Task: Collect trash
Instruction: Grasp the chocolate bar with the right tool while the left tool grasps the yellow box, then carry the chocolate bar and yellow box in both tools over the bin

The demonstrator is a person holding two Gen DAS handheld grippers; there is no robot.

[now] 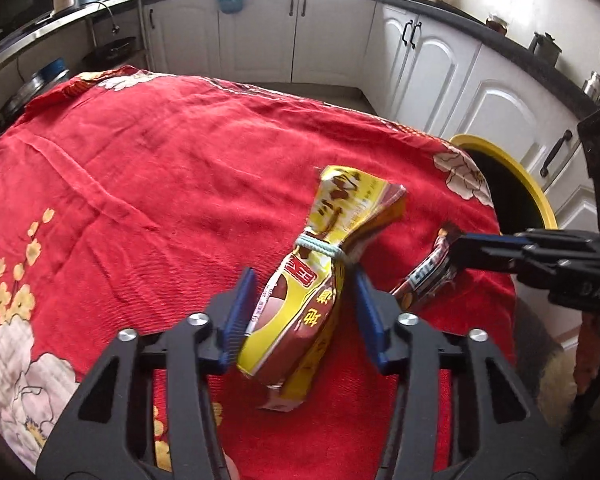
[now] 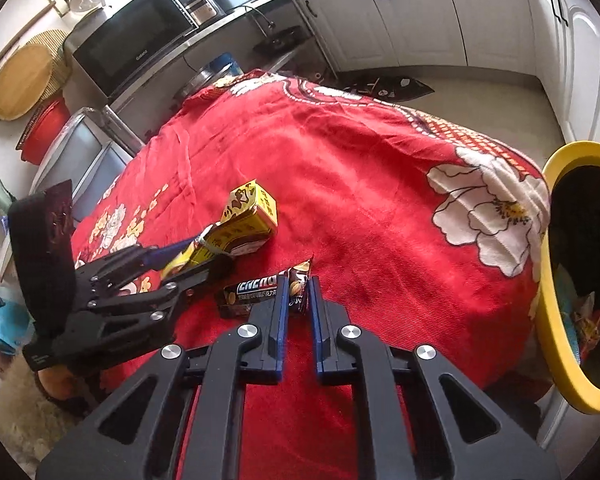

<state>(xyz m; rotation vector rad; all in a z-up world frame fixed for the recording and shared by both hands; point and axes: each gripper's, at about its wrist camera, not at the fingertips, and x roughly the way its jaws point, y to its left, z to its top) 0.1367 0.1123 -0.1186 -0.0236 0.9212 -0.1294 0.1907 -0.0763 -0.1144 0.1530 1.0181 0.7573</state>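
A yellow snack bag, tied at the waist with a pale band, lies on the red flowered tablecloth. My left gripper straddles its lower half, blue pads against its sides. In the right wrist view the same bag sits in the left gripper. To the right of the bag lies a dark chocolate bar wrapper. My right gripper is shut on its crimped end. The left wrist view shows that wrapper pinched by the right gripper.
A yellow-rimmed bin with a black liner stands past the table's right edge, some trash inside; it also shows as the bin beyond the right gripper. White cabinets line the far walls. A microwave sits on a shelf to the left.
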